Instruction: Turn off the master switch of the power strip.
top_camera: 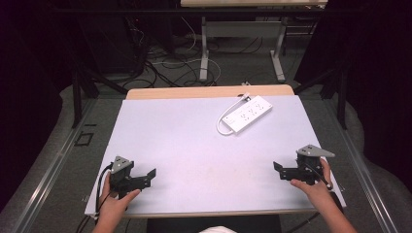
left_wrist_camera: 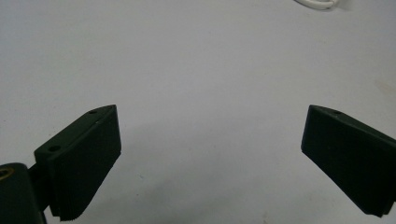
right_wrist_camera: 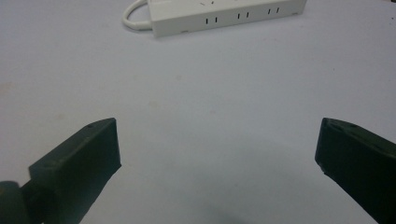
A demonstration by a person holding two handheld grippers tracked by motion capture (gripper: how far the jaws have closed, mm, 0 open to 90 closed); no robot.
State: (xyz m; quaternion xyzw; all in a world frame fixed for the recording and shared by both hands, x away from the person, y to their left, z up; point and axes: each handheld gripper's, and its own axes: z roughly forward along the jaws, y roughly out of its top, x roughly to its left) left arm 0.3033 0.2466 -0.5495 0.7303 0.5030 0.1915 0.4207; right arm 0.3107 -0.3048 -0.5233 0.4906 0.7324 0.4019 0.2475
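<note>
White power strip (top_camera: pixel 247 114), pale lilac-grey table (top_camera: pixel 184 145), black hand-held gripper jaws.

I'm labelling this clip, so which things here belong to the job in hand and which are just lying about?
Job in hand:
- white power strip with its looped cord, far right on the table
- left gripper, jaws wide open, holding nothing
- right gripper, jaws wide open, facing the strip

Lying about:
- table surface itself
- cables on the floor
- second desk's legs behind
</note>
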